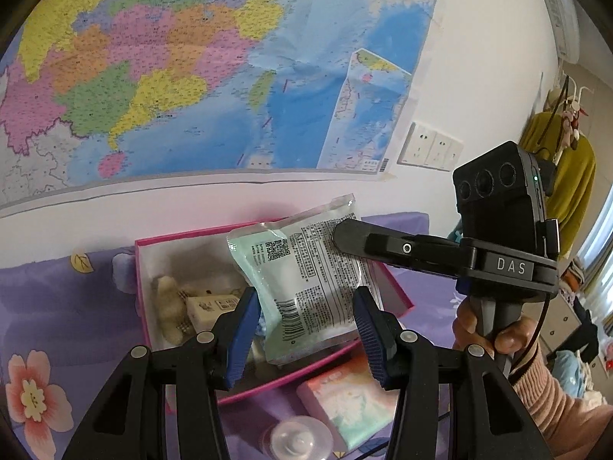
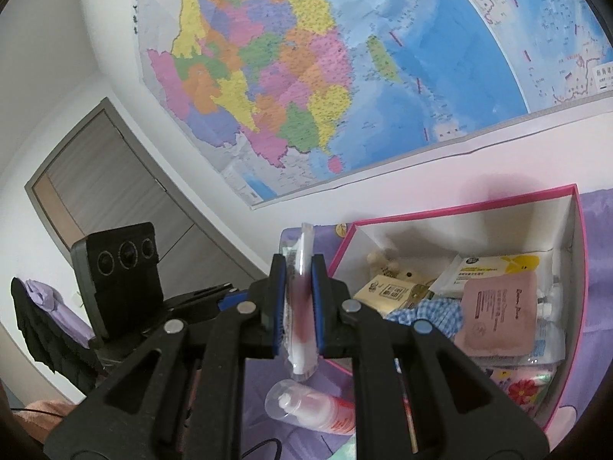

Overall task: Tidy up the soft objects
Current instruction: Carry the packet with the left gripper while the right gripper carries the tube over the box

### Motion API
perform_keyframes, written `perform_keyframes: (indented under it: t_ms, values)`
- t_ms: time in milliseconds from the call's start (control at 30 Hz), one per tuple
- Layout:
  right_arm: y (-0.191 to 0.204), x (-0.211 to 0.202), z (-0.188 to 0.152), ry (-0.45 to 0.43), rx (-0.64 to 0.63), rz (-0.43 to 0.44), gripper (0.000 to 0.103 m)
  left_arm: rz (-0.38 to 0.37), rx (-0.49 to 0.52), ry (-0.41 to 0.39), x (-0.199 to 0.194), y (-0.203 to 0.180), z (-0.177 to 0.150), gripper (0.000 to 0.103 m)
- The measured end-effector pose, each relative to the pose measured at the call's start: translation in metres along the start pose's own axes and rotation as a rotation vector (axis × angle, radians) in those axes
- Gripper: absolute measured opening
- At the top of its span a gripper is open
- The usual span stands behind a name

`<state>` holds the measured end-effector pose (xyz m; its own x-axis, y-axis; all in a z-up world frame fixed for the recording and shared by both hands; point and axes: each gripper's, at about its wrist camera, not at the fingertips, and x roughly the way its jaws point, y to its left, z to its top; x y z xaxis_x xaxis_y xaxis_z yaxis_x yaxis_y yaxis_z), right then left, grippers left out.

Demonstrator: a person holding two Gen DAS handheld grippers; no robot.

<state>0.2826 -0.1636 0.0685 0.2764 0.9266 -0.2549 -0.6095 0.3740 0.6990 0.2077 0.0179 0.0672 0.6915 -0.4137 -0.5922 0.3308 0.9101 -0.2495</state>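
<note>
My right gripper (image 2: 299,264) is shut on a flat plastic packet (image 2: 302,306), seen edge-on between its blue pads. In the left wrist view this mint and white printed packet (image 1: 306,280) hangs over a pink-rimmed box (image 1: 142,268), pinched at its upper right by the right gripper (image 1: 341,235). My left gripper (image 1: 304,293) stands open just in front of the packet, and its pads do not press on it. In the box lie a plush bear (image 1: 168,306), a pink pouch (image 2: 498,314), a wipes pack (image 2: 494,264) and a blue checked cloth (image 2: 433,310).
The box (image 2: 459,207) sits on a purple floral bedspread (image 1: 57,306) against a wall with a large map (image 1: 191,76). In front of the box lie a pink tissue pack (image 1: 345,402) and a clear-capped bottle (image 2: 310,410). A hand (image 1: 482,329) holds the right gripper's handle.
</note>
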Motion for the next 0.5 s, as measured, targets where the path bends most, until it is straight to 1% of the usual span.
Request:
perform_keyframes:
  t_ms: [300, 500]
  values:
    - [-0.015, 0.011, 0.009, 0.006, 0.028, -0.014, 0.015, 0.018, 0.006, 0.022, 0.015, 0.009, 0.009, 0.051]
    - [-0.030, 0.022, 0.014, 0.017, 0.066, -0.035, 0.015, 0.033, -0.014, 0.050, 0.030, 0.019, 0.014, 0.051]
